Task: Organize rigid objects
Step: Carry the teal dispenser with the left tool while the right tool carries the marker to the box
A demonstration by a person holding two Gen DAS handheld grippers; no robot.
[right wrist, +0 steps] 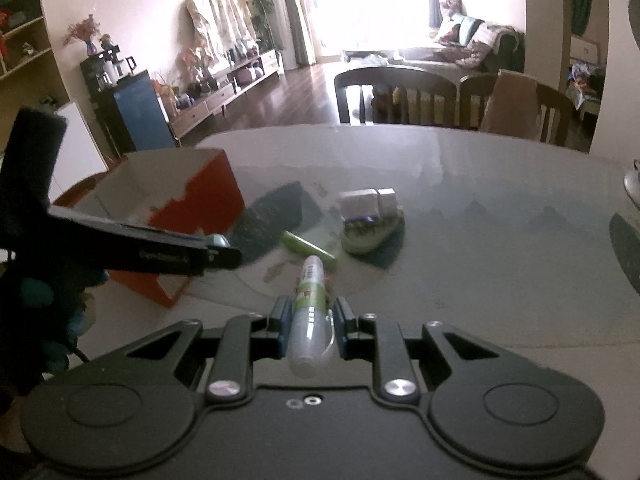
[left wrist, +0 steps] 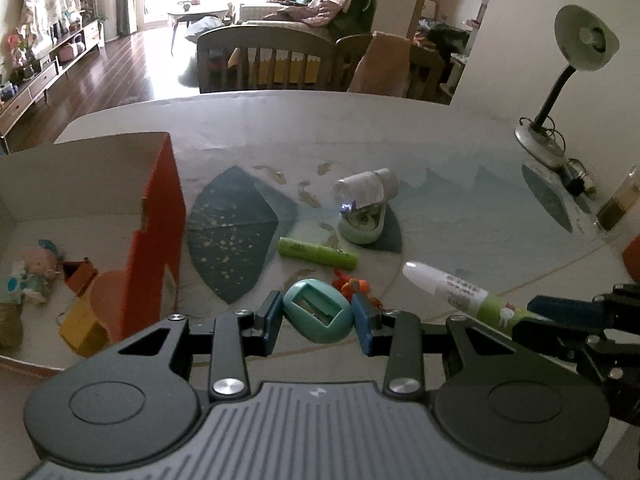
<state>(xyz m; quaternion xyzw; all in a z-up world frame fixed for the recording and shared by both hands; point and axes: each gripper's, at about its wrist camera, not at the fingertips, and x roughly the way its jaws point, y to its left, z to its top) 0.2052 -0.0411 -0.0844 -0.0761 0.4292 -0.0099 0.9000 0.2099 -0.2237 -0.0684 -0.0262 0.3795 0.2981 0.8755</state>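
Note:
My left gripper (left wrist: 318, 316) is shut on a teal egg-shaped pencil sharpener (left wrist: 318, 314), held above the table. My right gripper (right wrist: 310, 320) is shut on a white and green glue tube (right wrist: 310, 300); in the left wrist view that same glue tube (left wrist: 452, 288) pokes in from the right. On the table lie a green tube (left wrist: 318, 253), a small orange toy (left wrist: 352, 285) partly hidden behind the sharpener, and a pale green dispenser with a white roll (left wrist: 364, 204). An open orange cardboard box (left wrist: 158, 232) stands at the left, holding a doll (left wrist: 36, 276) and a yellow block (left wrist: 80, 326).
A desk lamp (left wrist: 560, 92) stands at the table's far right, with a jar (left wrist: 618, 204) near it. Chairs (left wrist: 264, 60) line the far edge of the table. In the right wrist view the left gripper's body (right wrist: 132, 248) juts in from the left, over the box.

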